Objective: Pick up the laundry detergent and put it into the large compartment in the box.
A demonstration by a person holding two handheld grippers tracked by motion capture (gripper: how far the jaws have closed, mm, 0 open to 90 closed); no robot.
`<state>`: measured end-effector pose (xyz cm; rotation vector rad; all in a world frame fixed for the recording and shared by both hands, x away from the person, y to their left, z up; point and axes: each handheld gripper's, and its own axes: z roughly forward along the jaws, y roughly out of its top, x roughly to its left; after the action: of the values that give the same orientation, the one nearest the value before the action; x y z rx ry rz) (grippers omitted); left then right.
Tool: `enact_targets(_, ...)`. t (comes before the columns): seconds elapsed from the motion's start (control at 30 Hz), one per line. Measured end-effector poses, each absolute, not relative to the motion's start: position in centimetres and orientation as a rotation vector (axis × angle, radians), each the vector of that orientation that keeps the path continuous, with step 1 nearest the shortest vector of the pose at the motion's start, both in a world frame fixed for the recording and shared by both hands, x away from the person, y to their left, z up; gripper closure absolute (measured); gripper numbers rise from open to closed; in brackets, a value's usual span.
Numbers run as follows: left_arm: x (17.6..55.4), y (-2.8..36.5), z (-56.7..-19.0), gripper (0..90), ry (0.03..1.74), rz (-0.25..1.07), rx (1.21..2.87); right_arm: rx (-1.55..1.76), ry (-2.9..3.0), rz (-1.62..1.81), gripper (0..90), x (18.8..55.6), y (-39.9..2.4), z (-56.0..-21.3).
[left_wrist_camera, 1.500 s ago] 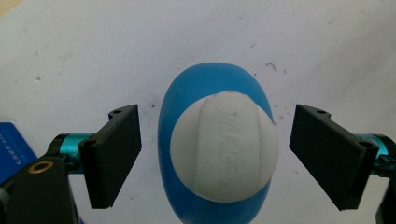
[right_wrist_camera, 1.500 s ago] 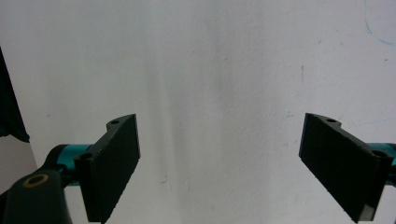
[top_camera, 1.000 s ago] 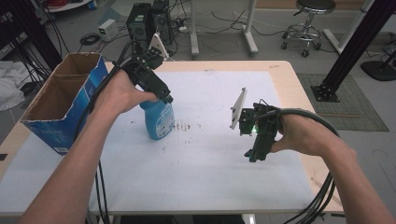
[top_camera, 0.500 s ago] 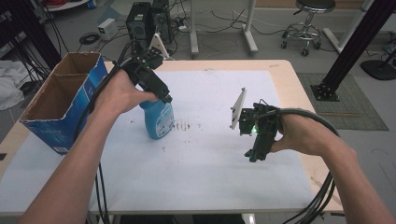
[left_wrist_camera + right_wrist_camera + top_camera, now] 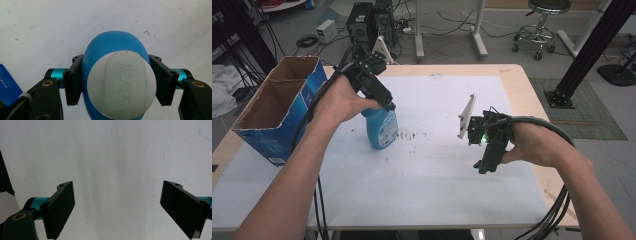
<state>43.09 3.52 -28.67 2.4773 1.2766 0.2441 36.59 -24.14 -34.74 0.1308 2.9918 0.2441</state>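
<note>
Your left gripper is clamped on the blue bottle, which stands upright on the white table cover left of centre, just beside a patch of small dark specks. In the left gripper view your two black jaws press against either side of the blue bottle just below its white cap, which faces the camera from above. Your left hand wraps the gripper's handle from behind. A cardboard box with blue sides sits open at the table's left edge, near the bottle but apart from it. Your right gripper hovers over the cover to the right, well apart from the bottle, and the right gripper view shows its jaws spread wide with nothing between them, over bare white surface.
</note>
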Motion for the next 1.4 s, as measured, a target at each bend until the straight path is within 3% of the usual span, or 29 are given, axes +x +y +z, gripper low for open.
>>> enact_targets(0.93, 43.5, 3.6, -28.4, 38.3, 1.247, 0.217, 2.533, 0.151, 2.994, 0.238, 11.6, 36.6, -24.3, -34.8)
enact_targets(1.4, 44.2, 4.0, -22.8, 38.4, 1.191, 0.247, 2.562, 0.140, 2.993, 0.242, 11.6, 36.9, -24.0, -35.1)
